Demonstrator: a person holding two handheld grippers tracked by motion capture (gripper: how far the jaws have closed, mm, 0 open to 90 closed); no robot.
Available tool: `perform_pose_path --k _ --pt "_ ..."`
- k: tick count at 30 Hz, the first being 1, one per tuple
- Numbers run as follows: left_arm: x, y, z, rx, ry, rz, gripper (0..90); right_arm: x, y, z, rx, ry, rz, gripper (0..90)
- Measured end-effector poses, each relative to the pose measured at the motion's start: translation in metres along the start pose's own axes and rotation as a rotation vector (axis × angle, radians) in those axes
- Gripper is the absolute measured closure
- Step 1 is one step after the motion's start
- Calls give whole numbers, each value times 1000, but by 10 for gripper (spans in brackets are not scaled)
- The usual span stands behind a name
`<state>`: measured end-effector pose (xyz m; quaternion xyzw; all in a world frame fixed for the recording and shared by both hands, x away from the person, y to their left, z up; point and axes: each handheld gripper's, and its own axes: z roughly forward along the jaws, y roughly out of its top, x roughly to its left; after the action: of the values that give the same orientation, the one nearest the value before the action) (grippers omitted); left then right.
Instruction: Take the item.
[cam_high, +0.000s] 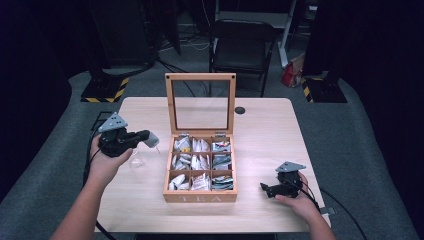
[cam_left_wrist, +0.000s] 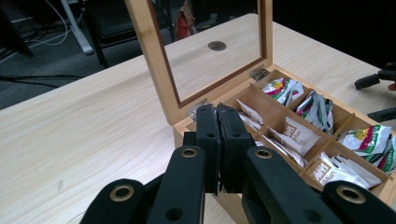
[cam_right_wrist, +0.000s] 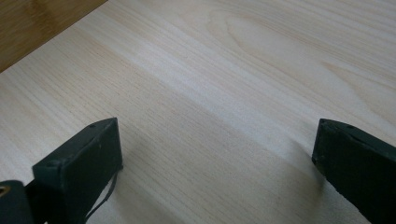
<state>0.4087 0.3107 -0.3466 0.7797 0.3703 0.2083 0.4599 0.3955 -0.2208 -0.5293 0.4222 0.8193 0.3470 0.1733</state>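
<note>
Wooden tea box (cam_high: 200, 197) stands open on the table (cam_high: 260, 125), compartments full of sachets (cam_high: 200, 162). Left gripper (cam_left_wrist: 218, 116), jaws pressed together on nothing, hangs left of the box. Right gripper (cam_right_wrist: 217, 154), jaws spread, rests right of it; judged: picking not begun.

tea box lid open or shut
Open. The tea box has its glass-paned lid standing upright at the back, and the packets in its nine compartments lie uncovered.
</note>
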Motion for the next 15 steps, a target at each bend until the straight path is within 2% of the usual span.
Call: perform_pose_path --k 15 --pt "18 -4 -13 -11 46 -40 884 0 0 0 1 2 -3 9"
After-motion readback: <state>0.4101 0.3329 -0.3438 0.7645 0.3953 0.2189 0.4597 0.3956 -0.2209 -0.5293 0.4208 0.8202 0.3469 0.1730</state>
